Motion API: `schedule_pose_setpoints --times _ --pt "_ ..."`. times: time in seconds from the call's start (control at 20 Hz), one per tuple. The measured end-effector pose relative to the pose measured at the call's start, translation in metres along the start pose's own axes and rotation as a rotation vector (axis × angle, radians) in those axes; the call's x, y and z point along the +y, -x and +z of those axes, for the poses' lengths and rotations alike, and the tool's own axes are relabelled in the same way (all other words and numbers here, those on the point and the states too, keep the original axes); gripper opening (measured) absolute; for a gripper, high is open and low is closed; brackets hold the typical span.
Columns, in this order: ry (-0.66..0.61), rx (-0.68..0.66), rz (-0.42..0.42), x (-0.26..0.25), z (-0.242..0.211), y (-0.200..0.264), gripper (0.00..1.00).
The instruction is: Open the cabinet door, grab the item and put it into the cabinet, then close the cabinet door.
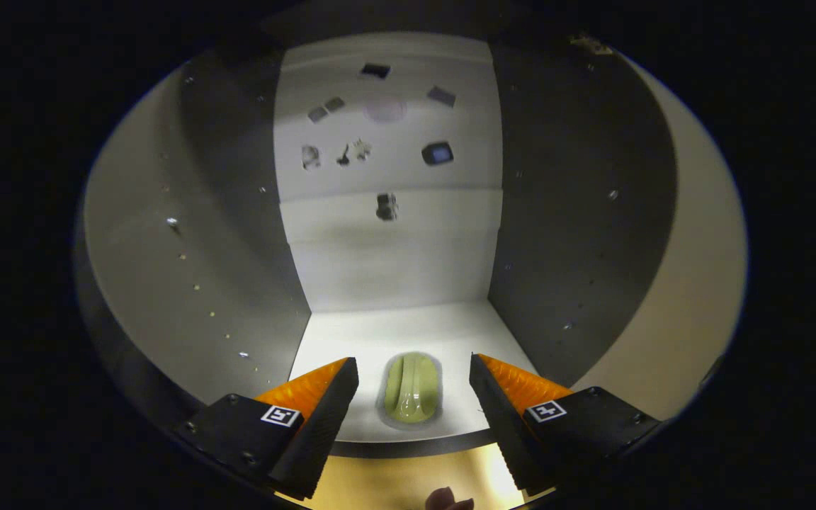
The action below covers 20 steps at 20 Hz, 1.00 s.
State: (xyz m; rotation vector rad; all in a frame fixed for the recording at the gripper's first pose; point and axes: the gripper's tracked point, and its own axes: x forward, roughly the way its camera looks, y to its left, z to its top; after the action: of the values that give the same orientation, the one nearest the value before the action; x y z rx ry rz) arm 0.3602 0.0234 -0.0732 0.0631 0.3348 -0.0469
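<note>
White board: the cabinet (394,269) stands open before you, pale back panel, grey side walls dotted with peg holes, a white floor panel (351,333) running to a dark front lip.
Item: a pale green, glossy, rounded piece (412,389) lies on that floor panel just inside the lip, between the two fingers of your gripper (414,375) and touched by neither; I take it for a small dish or soap-like object, but the fisheye and the glare make its kind uncertain.
Gripper: jaws spread wide with open space on both sides of the green item, gripping nothing.
Stage: by my reading the item is already placed inside and the door is yet to be closed; the door itself I cannot place.
Risk one: the item sits close to the front lip, so a finger dragged across it on the way out could sweep it off the shelf.
Risk two: a closing door may clip or nudge it if it overhangs; you cannot tell from here whether it does.
Risk three: the side walls stand near the fingers, so a wide-spread gripper swung sideways may knock them.
Surface: smooth white board, brightly lit, with a soft shadow ringing the item; likely slippery.
Room: small dark marks or stickers scatter over the back panel (387,142); warm yellowish ground shows below the lip, with a fingertip (448,499) at the bottom.
</note>
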Motion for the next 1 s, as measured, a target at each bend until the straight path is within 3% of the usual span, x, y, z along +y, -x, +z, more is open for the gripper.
schedule_pose_setpoints --times 0.5,1.0 --pt "0.017 -0.329 -0.006 -0.022 0.061 0.16 0.99" --pt "0.122 -0.566 -0.13 -0.076 0.077 0.304 0.97"
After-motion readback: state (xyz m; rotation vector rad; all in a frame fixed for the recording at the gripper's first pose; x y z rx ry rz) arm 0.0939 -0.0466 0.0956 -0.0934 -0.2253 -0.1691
